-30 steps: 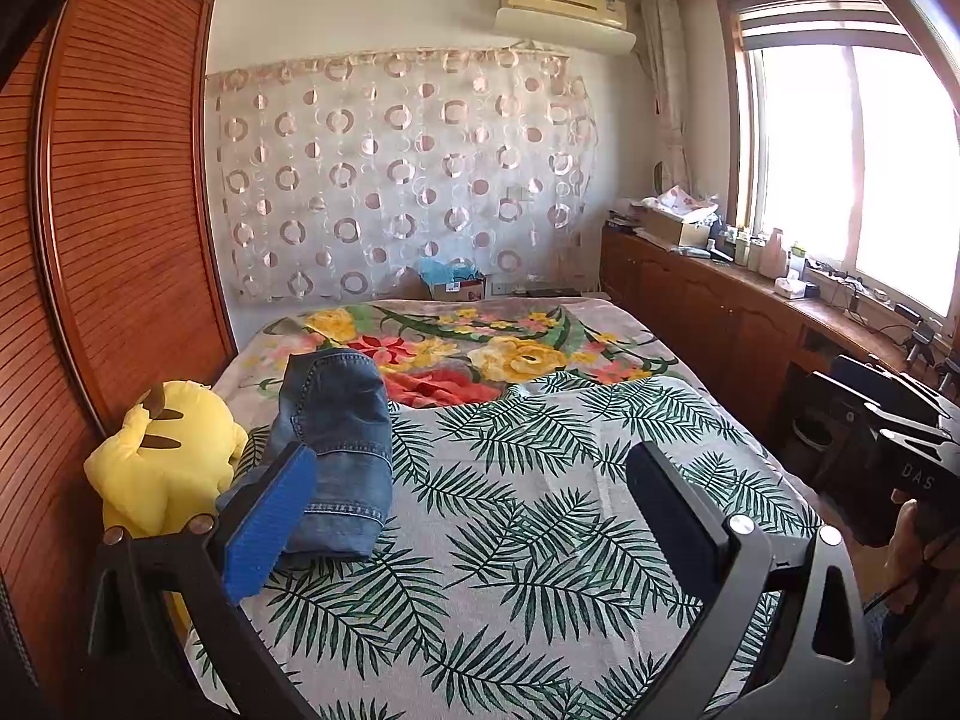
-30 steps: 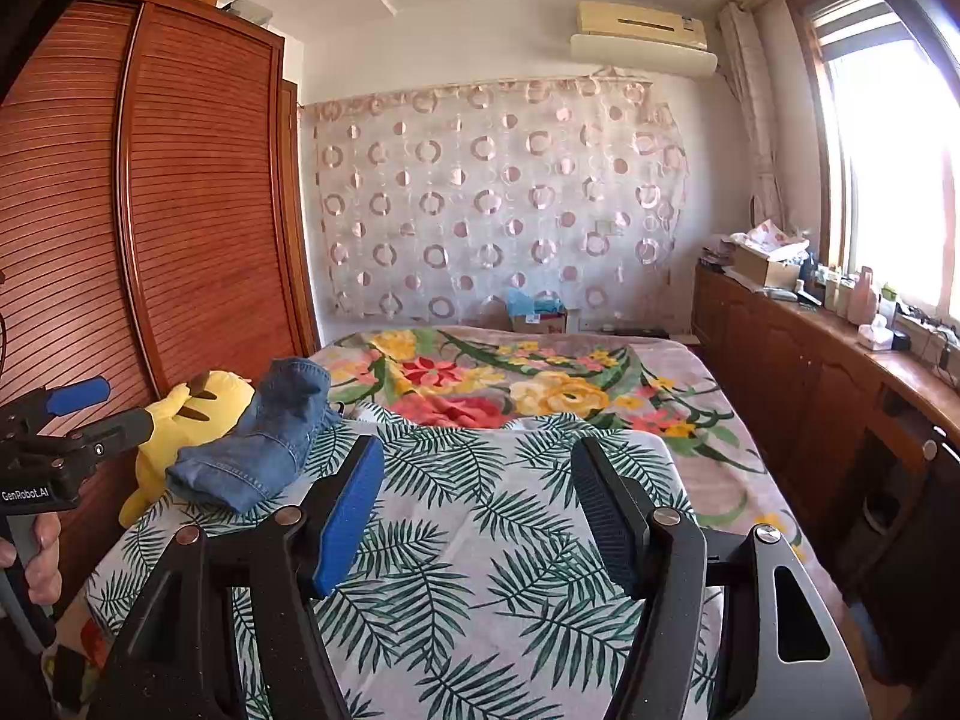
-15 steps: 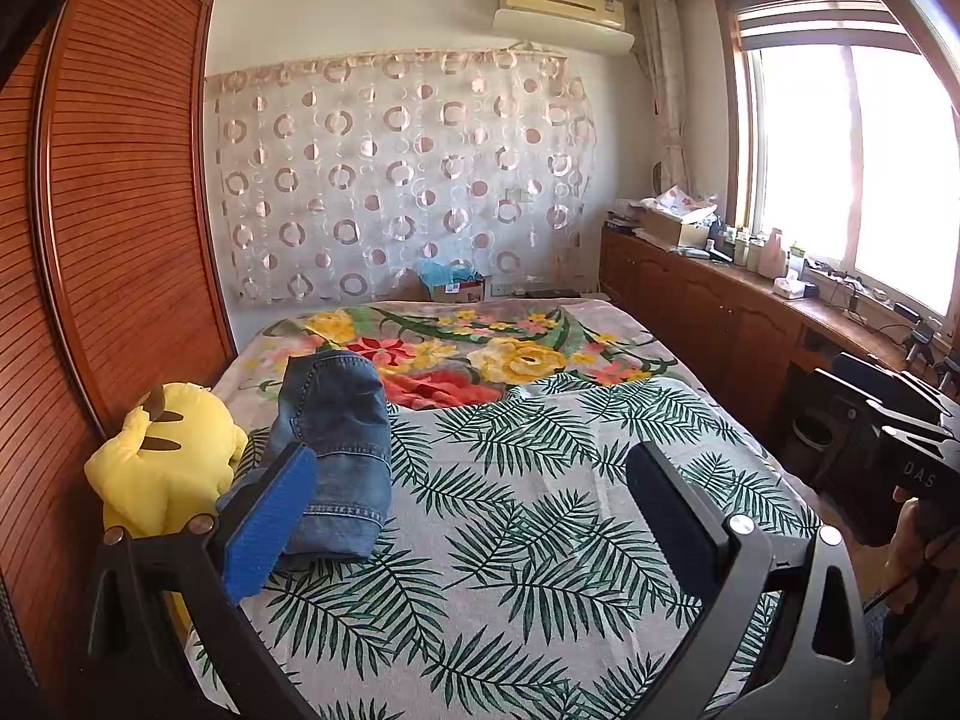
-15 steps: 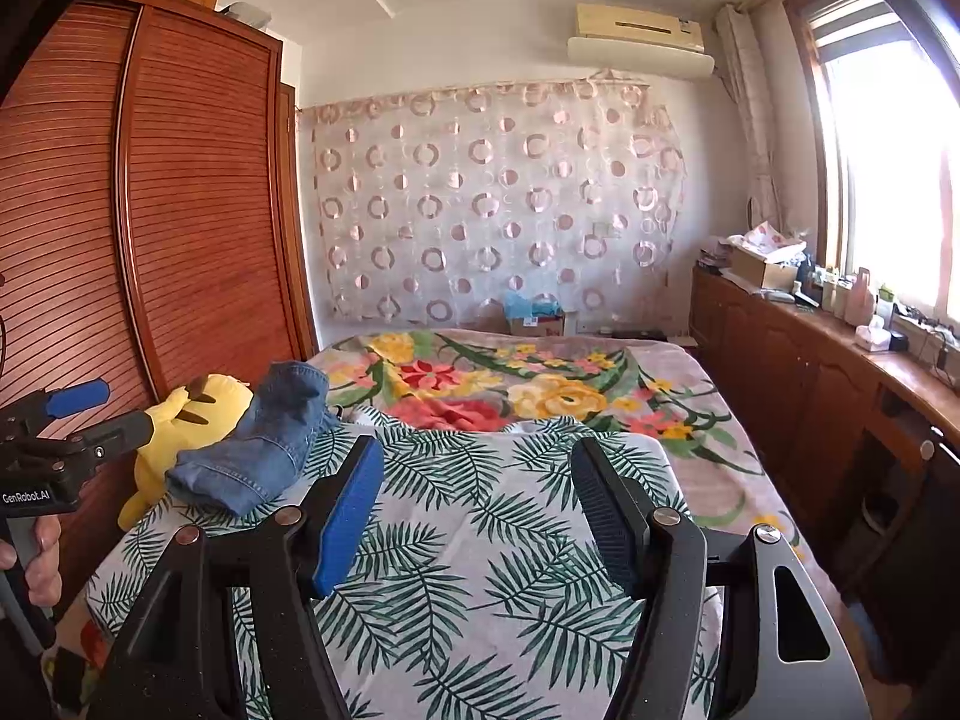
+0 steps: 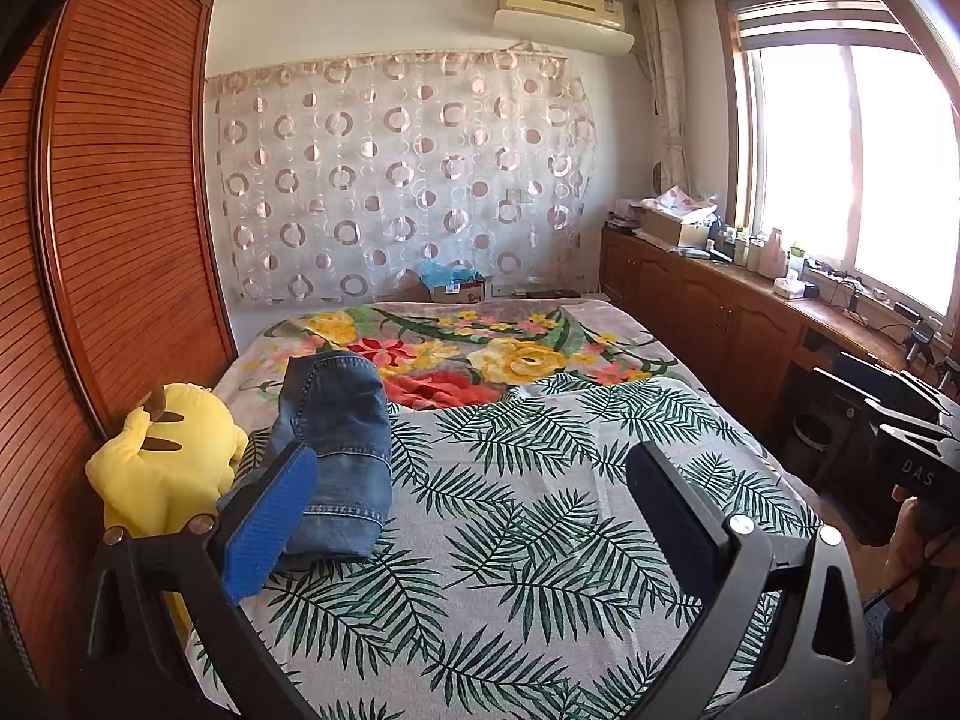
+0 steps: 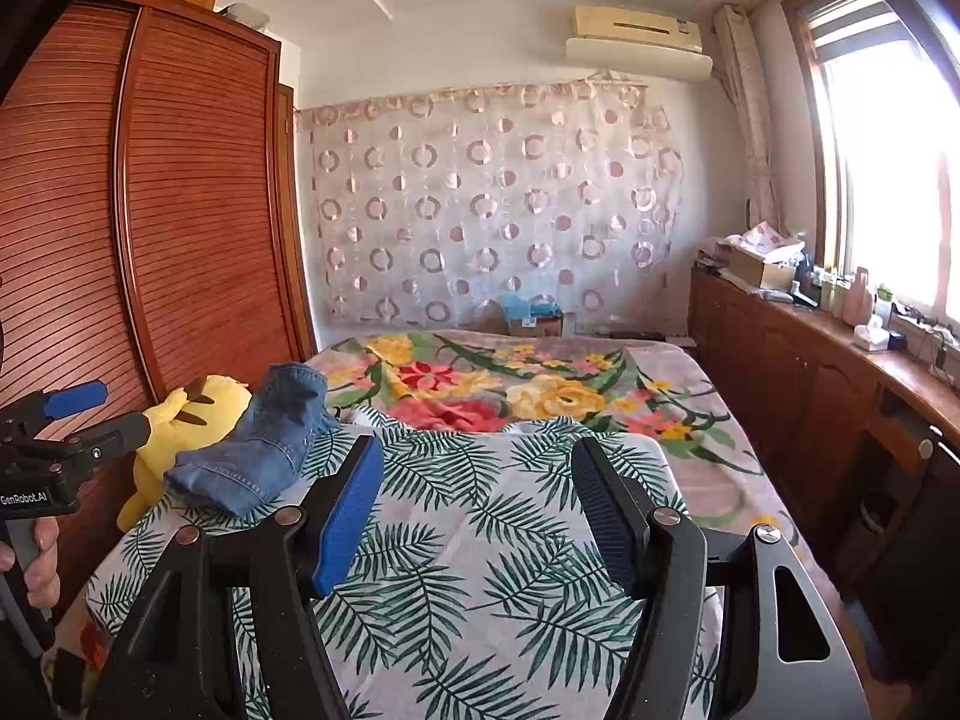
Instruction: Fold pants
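The folded denim pants lie in a compact bundle on the left side of the bed, on the palm-leaf cover, touching the yellow plush toy that sits against the wooden wardrobe. The left gripper hovers above the near part of the bed, its fingers spread wide and holding nothing. The right gripper is likewise spread apart and empty, held above the bed's near middle, well apart from the pants. A floral blanket covers the far half.
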The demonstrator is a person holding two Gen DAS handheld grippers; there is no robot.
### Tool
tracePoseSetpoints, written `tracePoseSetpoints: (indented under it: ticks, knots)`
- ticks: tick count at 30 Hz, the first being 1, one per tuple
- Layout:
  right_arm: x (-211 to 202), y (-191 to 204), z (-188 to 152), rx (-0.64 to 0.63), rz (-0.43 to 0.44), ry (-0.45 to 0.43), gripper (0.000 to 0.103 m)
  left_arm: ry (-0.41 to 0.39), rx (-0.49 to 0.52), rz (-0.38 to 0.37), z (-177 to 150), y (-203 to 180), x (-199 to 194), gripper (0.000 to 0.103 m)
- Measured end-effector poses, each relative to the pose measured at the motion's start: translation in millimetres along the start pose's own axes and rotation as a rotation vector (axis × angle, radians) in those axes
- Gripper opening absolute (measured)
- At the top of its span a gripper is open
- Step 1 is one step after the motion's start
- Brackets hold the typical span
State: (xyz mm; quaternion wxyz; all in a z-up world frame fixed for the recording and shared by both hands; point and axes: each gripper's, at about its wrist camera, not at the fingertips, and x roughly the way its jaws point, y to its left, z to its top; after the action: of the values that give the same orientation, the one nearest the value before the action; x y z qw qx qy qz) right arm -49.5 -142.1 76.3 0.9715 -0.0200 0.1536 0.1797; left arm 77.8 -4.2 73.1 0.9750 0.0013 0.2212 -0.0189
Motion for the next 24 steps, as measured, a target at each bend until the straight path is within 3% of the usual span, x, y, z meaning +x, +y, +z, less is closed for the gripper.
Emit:
tracePoseSetpoints:
  ticks: [24]
  knots:
    - [0.0,-1.6,0.8,0.002,-0.002,0.001,0.067,-0.001,0.0,0.002,-1.2,-0.7,0.1,0.103]
